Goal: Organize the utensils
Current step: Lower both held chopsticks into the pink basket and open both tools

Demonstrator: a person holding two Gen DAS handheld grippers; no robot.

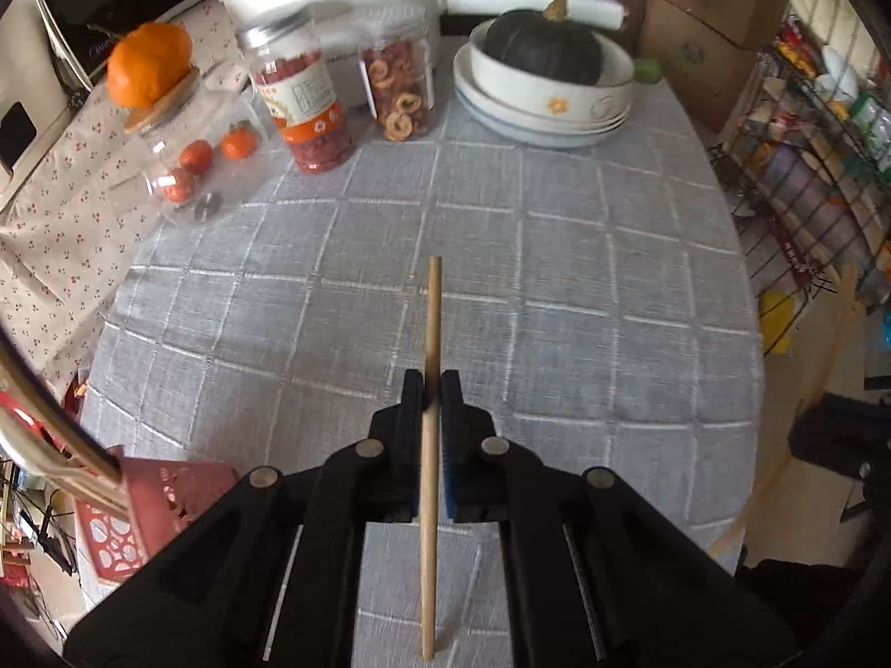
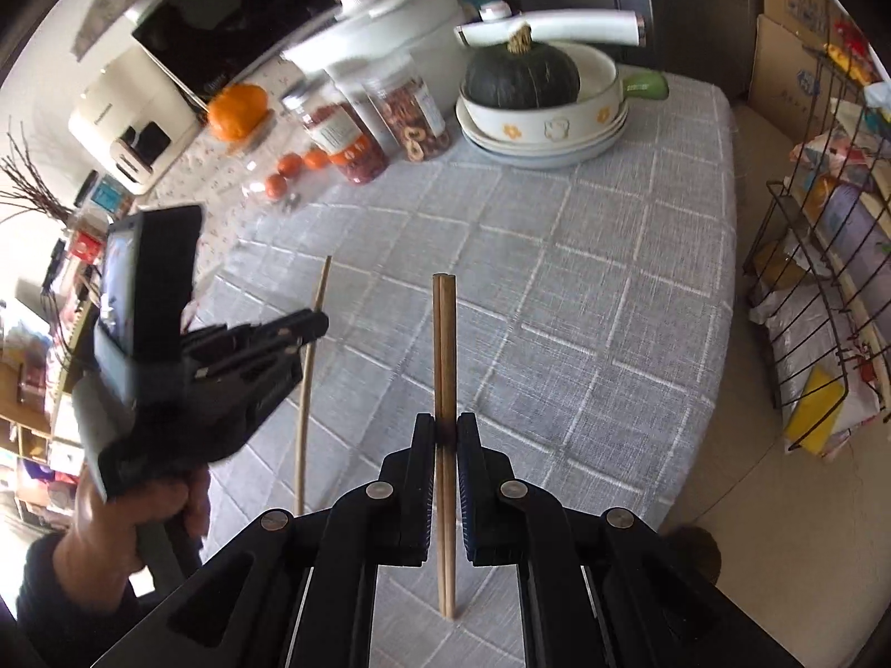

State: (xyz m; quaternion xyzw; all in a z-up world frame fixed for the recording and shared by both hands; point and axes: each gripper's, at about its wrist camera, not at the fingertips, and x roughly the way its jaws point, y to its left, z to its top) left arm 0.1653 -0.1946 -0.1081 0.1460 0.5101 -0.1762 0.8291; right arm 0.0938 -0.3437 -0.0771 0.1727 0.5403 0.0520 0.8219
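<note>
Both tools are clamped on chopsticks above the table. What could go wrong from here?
1. The left tool pinches one thin chopstick with much of its length past the pads; it may pivot or slip.
2. The right tool holds a pair of chopsticks side by side; one could slide out.
3. The two tools are close together in the right wrist view, so the sticks might collide.

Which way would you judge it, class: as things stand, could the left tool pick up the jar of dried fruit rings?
Probably not yet. The left tool is already shut on a chopstick, so it has no free grip. The path itself over the tablecloth to the jar of dried fruit rings looks unobstructed.
</note>
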